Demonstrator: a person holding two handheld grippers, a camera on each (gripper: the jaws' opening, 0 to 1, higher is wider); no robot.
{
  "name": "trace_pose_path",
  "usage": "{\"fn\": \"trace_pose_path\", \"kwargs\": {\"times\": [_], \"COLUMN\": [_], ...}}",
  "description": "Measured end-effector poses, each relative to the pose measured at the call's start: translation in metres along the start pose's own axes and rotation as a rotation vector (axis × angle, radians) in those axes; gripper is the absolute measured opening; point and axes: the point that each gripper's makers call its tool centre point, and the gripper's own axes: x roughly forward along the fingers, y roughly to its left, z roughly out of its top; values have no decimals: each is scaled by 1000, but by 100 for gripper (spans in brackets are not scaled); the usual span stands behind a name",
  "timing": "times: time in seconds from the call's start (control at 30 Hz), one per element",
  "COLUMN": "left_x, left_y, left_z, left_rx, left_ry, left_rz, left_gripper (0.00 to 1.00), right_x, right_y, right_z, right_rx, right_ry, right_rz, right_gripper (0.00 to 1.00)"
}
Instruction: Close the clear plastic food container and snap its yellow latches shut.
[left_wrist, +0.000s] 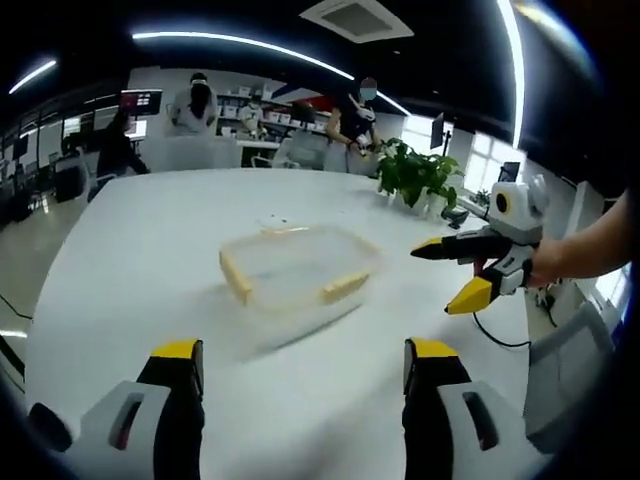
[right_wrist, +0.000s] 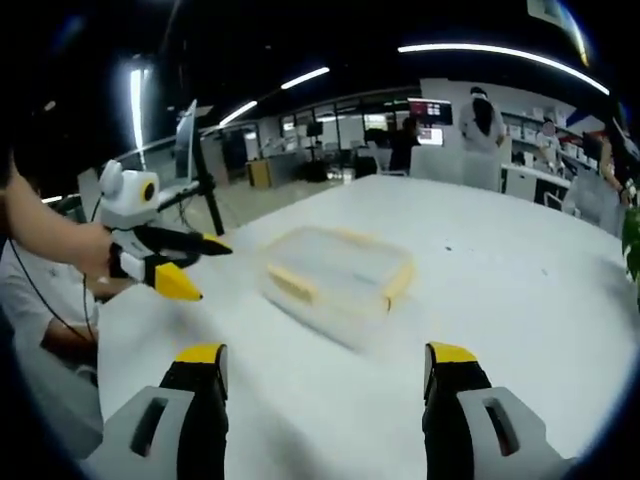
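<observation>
Across both views spreads a large white table (left_wrist: 150, 260), set in an open office with ceiling strip lights and several people standing at the far side. Near the middle of the table sits the clear plastic food container (left_wrist: 298, 268), rectangular, with its lid resting on top; the container appears motion-blurred. Yellow latches (left_wrist: 343, 287) line its edges: one on the short side facing the left gripper view, one on the adjacent side, and a thinner yellow strip at the far edge. Whether any latch is snapped down cannot be determined. A potted plant (left_wrist: 415, 175) stands near the table's far right edge in the left gripper view.

The left hand-held gripper (left_wrist: 300, 365) has its jaws spread wide, holds nothing, and is well short of the container. The right hand-held gripper (right_wrist: 325, 370) is likewise spread wide and empty, apart from the container.

Each hand-held gripper also appears in the opposite view, gripped by a hand (left_wrist: 550, 262), with yellow-tipped jaws parted and pointing toward the container from the side without touching it.
</observation>
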Motion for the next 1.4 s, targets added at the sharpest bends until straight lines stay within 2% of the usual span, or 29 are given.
{"fn": "trace_pose_path", "kwargs": {"times": [0.6,0.77,1.03,1.4], "left_x": [-36,-46,-56,-68], "left_y": [-3,-3,-11,-32], "left_z": [-23,-29,-29,-37], "left_rx": [-36,-76,-63,-67], "left_ry": [3,4,-2,2], "left_rz": [17,28,26,21], "left_gripper": [78,77,77,76], "right_x": [-33,-46,-67,-89], "right_y": [10,9,11,16], "right_z": [-10,-11,-18,-26], "right_rx": [41,37,59,92], "right_ry": [5,6,-9,-20], "right_rz": [-57,-73,-85,-90], "right_gripper": [80,80,80,80]}}
